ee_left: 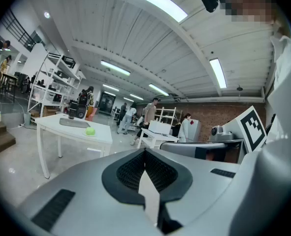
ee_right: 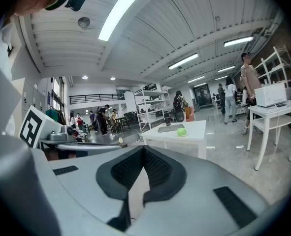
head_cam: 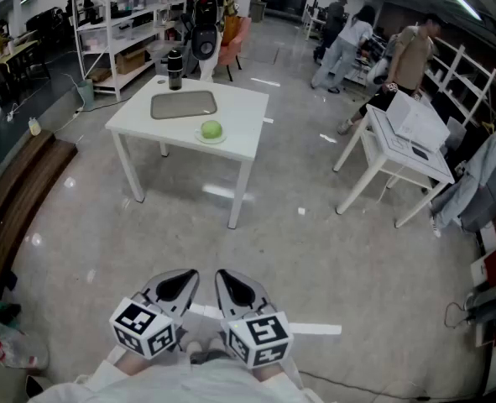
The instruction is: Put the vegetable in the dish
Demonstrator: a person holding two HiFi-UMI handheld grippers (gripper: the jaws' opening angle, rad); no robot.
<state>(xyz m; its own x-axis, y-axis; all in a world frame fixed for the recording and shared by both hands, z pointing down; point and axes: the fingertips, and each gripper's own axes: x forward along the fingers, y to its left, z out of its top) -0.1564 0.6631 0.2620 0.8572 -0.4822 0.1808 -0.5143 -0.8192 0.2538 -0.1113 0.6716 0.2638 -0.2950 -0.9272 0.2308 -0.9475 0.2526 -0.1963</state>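
Observation:
A round green vegetable (head_cam: 211,129) rests on a small pale saucer near the front edge of a white table (head_cam: 248,107) across the floor. A flat grey dish (head_cam: 184,105) lies just behind it on the table, and a black bottle (head_cam: 174,68) stands at the back. My left gripper (head_cam: 180,285) and right gripper (head_cam: 235,288) are side by side close to my body, far from the table, both shut and empty. The left gripper view shows the vegetable (ee_left: 90,131) small in the distance. It is equally small (ee_right: 181,131) in the right gripper view.
A second white table (head_cam: 399,154) with white boxes stands at the right. Several people (head_cam: 341,44) are at the back right. Shelving (head_cam: 122,23) lines the back left, and a wooden step (head_cam: 17,196) runs along the left. Bare floor lies between me and the table.

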